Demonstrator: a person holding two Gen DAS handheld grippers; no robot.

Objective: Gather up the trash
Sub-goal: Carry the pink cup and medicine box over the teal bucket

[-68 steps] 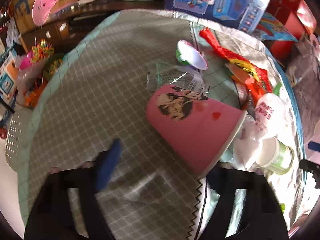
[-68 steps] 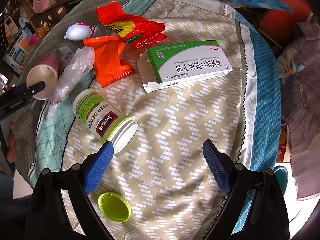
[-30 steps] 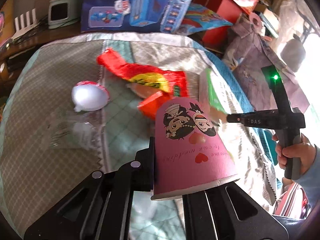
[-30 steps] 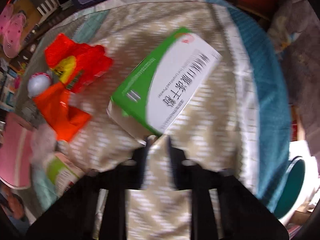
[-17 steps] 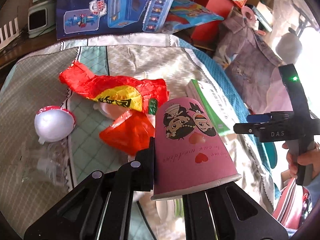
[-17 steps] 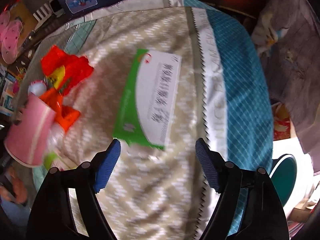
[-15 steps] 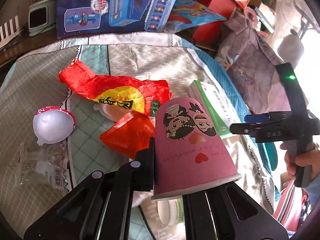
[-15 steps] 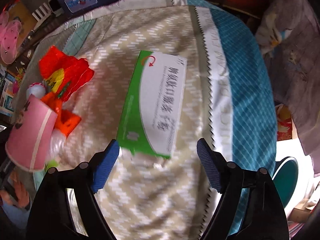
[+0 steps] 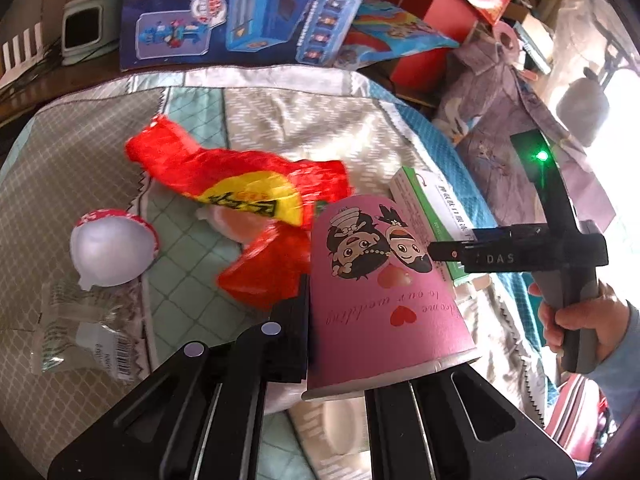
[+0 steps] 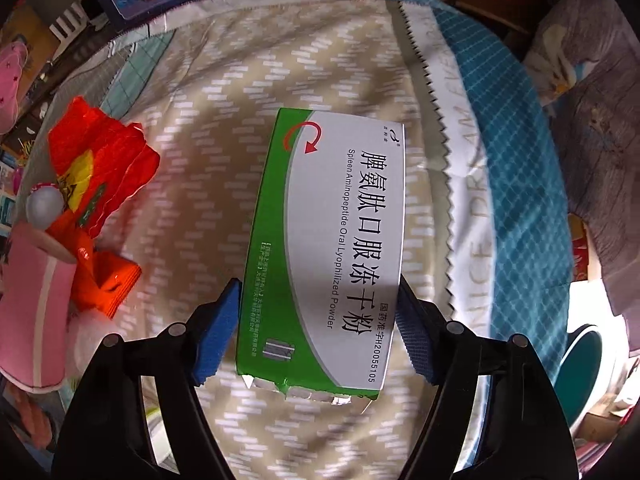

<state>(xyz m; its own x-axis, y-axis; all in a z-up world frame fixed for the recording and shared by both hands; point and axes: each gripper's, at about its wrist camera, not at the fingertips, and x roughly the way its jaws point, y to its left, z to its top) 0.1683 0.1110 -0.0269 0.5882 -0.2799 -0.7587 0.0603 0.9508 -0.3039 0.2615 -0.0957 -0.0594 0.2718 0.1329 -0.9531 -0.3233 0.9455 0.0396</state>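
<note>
Pink cup point(image 9: 380, 280) clenched by its rim in left tool point(image 9: 336, 364), inside hidden, green-and-white medicine box point(image 10: 324, 248) flat on the quilt point(image 10: 208, 92) between right tool's point(image 10: 316, 328) just-narrowing blue pads point(image 10: 216, 336), contact unclear, red wrappers point(image 10: 100, 168) left.

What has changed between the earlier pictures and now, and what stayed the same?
The left gripper has picked the pink cup up off the cloth and holds it. The right gripper moved from the supplement jar to the green medicine box; its jaws snapped open and have just been closing, the box between them, not clearly clamped. The red wrappers and white ball stayed put.
</note>
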